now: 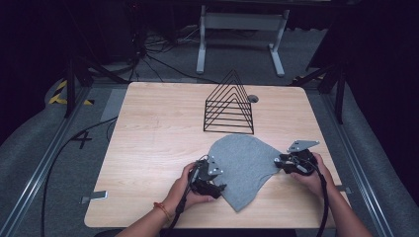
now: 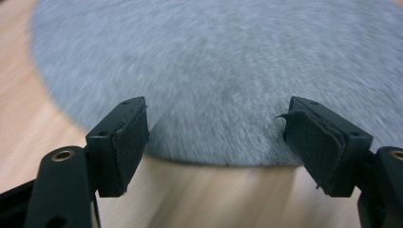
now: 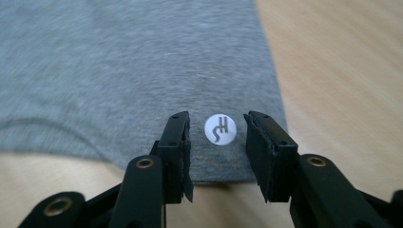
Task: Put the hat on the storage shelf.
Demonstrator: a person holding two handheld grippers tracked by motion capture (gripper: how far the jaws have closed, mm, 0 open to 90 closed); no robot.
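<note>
A grey knit beanie (image 1: pixel 244 165) lies flat on the wooden table (image 1: pixel 158 143), near the front right. My left gripper (image 1: pixel 213 178) sits at the hat's rounded left edge, jaws wide open, with the grey cloth (image 2: pixel 223 71) just ahead of them. My right gripper (image 1: pixel 282 164) is at the hat's right edge, open, its jaws standing either side of a round white logo patch (image 3: pixel 220 129) on the hem (image 3: pixel 223 166). Neither gripper has hold of the cloth.
A black wire triangular rack (image 1: pixel 230 106) stands behind the hat near the table's middle back. A small round grommet (image 1: pixel 253 98) lies beside it. A person's hands (image 1: pixel 183 190) hold the grippers from the front edge. Bare wood stretches to the left.
</note>
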